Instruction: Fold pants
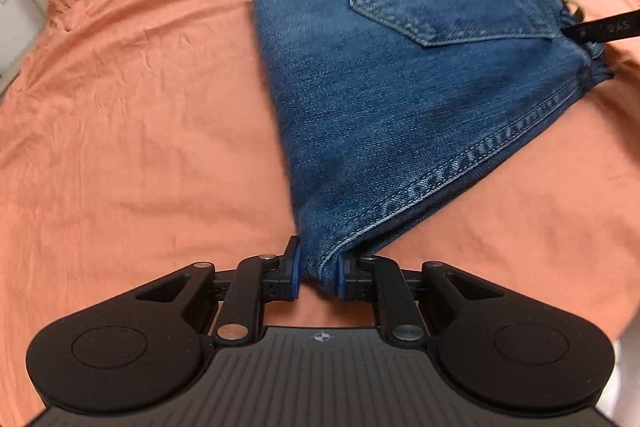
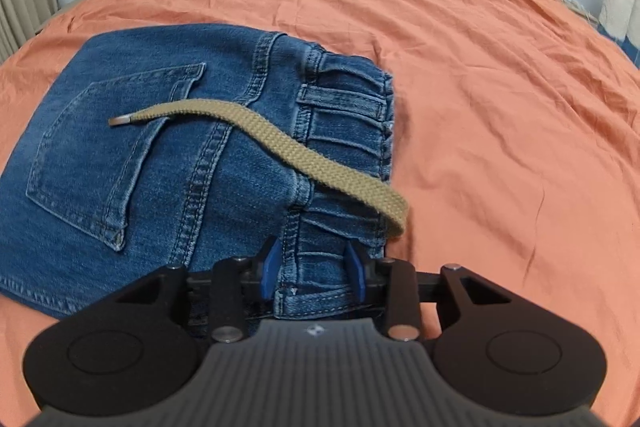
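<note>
jeans (image 1: 400, 75) pinched in left gripper (image 1: 319, 273), right gripper (image 2: 313, 269).

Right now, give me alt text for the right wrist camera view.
The right tongs are shut on the gathered waistband of folded blue jeans lying on an orange bedsheet. A tan drawstring trails across the back pocket.
</note>
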`<action>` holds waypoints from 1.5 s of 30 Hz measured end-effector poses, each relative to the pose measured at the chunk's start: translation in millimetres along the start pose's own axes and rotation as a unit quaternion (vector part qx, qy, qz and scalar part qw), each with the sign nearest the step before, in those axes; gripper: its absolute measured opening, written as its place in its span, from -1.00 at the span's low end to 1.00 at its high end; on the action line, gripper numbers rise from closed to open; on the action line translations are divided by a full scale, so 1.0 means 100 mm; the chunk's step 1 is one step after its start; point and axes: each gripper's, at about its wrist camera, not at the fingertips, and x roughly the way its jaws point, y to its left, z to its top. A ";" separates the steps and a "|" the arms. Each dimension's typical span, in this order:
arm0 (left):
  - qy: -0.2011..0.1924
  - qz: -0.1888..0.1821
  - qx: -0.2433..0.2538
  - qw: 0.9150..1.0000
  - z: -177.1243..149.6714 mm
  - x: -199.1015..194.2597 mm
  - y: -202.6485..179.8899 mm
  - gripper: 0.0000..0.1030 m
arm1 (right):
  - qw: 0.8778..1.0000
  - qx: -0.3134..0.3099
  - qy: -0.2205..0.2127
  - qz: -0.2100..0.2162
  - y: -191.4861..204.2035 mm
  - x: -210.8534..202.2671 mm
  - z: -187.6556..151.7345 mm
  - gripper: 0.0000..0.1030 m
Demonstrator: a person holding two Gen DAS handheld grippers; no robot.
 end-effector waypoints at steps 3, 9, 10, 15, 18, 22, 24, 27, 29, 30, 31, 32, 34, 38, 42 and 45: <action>-0.020 -0.019 0.003 1.000 0.00 -0.23 0.08 -0.45 | 1.000 -0.003 -0.001 0.006 -0.03 -0.12 0.08 -0.40; -0.073 -0.050 -0.002 0.996 0.23 -0.60 0.19 -0.15 | 0.999 -0.024 -0.040 0.016 -0.06 -0.46 0.19 -0.42; -0.082 -0.046 0.000 0.996 0.33 -0.62 0.20 -0.15 | 0.999 -0.028 -0.043 0.017 -0.06 -0.48 0.24 -0.43; -0.118 -0.018 -0.013 0.993 0.91 -0.50 0.23 -0.16 | 0.998 -0.040 -0.056 0.009 -0.05 -0.44 0.51 -0.60; -0.135 -0.029 -0.044 0.989 1.21 -0.29 0.29 -0.35 | 0.998 -0.030 -0.058 0.008 -0.07 -0.31 0.70 -0.61; -0.137 -0.026 -0.089 0.986 1.50 0.07 0.40 -0.60 | 0.998 -0.026 -0.049 0.005 -0.08 -0.03 0.90 -0.68; -0.133 -0.020 -0.106 0.985 1.59 0.27 0.48 -0.62 | 0.999 -0.027 -0.045 0.001 -0.09 0.15 0.98 -0.77; -0.113 -0.018 -0.128 0.985 1.68 0.57 0.59 -0.75 | 0.999 -0.025 -0.034 -0.001 -0.11 0.40 1.05 -0.79; -0.090 -0.014 -0.129 0.987 1.72 0.77 0.63 -0.81 | 0.999 -0.023 -0.026 0.001 -0.14 0.55 1.04 -0.79; -0.077 -0.012 -0.127 0.989 1.73 0.87 0.63 -0.83 | 0.999 -0.022 -0.023 0.003 -0.15 0.61 1.03 -0.79; -0.066 -0.014 -0.127 0.990 1.73 0.96 0.64 -0.84 | 0.999 -0.022 -0.022 0.004 -0.16 0.66 1.03 -0.79; -0.061 -0.017 -0.129 0.990 1.72 1.02 0.64 -0.84 | 1.000 -0.022 -0.022 0.005 -0.16 0.70 1.02 -0.79; -0.061 -0.016 -0.128 0.990 1.70 1.07 0.63 -0.86 | 1.000 -0.017 -0.023 0.006 -0.17 0.74 0.99 -0.79; -0.056 -0.031 -0.152 0.986 1.69 1.02 0.71 -0.87 | 1.000 -0.008 -0.022 0.010 -0.19 0.76 0.98 -0.79; -0.066 -0.041 -0.186 0.979 1.64 0.77 0.80 -0.76 | 1.000 0.000 -0.014 0.009 -0.20 0.75 1.00 -0.79; -0.073 -0.053 -0.195 0.977 1.54 0.50 0.82 -0.17 | 1.000 -0.004 0.001 0.001 -0.19 0.72 1.04 -0.78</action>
